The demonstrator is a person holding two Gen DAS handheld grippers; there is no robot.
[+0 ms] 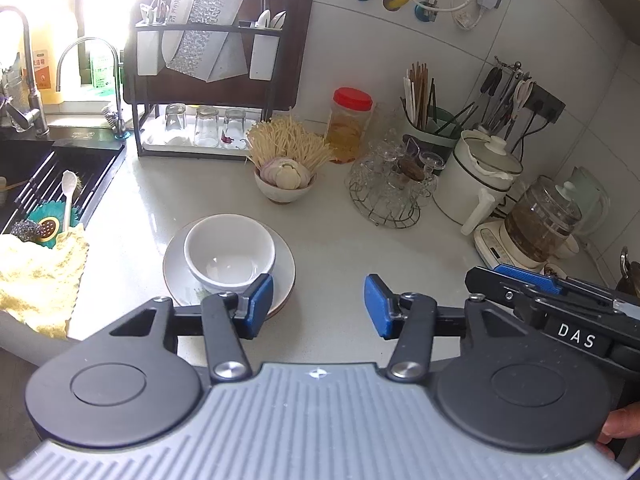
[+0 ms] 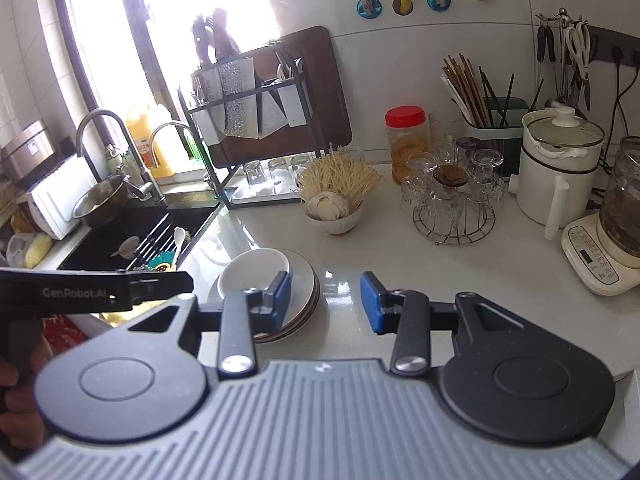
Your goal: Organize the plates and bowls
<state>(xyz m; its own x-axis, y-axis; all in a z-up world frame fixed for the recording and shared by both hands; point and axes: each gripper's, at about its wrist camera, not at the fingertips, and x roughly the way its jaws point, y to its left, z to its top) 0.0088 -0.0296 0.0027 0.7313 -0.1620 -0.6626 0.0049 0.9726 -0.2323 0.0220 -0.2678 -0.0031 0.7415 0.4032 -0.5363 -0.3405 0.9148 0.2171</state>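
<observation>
On the counter ahead, the white bowl (image 1: 229, 251) sits stacked on the plates (image 1: 285, 264), near the sink (image 1: 60, 168). Both my left gripper (image 1: 319, 306) and right gripper (image 2: 325, 302) hang open, holding nothing; I judge this stack done, and next I must find where it belongs

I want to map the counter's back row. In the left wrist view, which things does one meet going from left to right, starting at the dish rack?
Dish rack → bowl of enoki mushrooms → red-lidded jar → wire stand of glasses → white electric pot → glass kettle.
</observation>
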